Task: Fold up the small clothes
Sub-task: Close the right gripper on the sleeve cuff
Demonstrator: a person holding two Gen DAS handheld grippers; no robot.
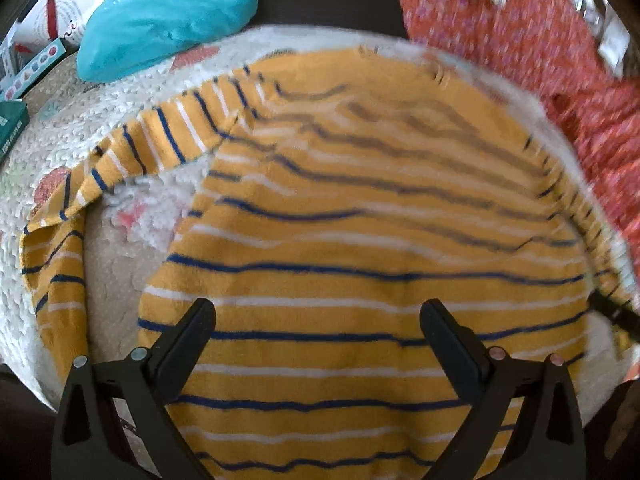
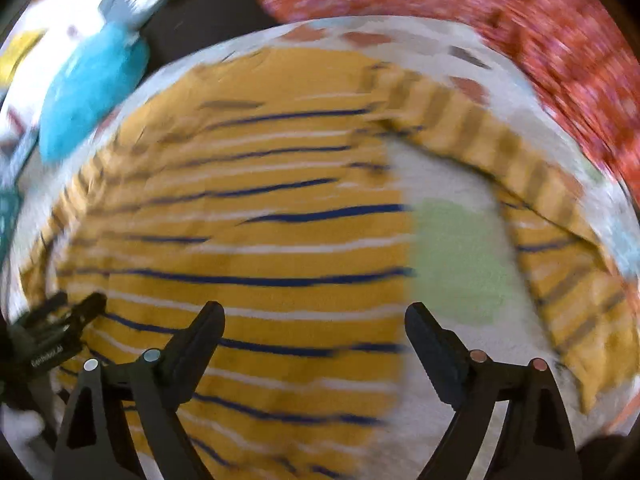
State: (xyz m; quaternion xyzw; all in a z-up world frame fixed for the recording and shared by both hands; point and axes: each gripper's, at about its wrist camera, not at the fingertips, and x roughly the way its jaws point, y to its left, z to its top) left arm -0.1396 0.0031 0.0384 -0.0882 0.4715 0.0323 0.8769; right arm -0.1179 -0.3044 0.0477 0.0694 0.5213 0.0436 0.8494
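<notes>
A small mustard-yellow shirt with navy and white stripes [image 1: 360, 240] lies flat on a white patterned mat [image 1: 60, 140]. Its left sleeve [image 1: 120, 160] spreads out and bends down at the left. In the right wrist view the shirt body [image 2: 240, 260] fills the middle and its right sleeve [image 2: 540, 200] bends down at the right. My left gripper [image 1: 318, 316] is open and empty above the shirt's lower body. My right gripper [image 2: 314, 320] is open and empty above the shirt's right edge. The left gripper also shows in the right wrist view [image 2: 60, 320] at the far left.
A turquoise plastic bag [image 1: 168, 12] lies beyond the mat at the back left, with boxes [image 1: 24, 72] beside it. A red patterned cloth [image 1: 540, 40] lies at the back right. A green patch [image 2: 460, 260] marks the mat between shirt body and sleeve.
</notes>
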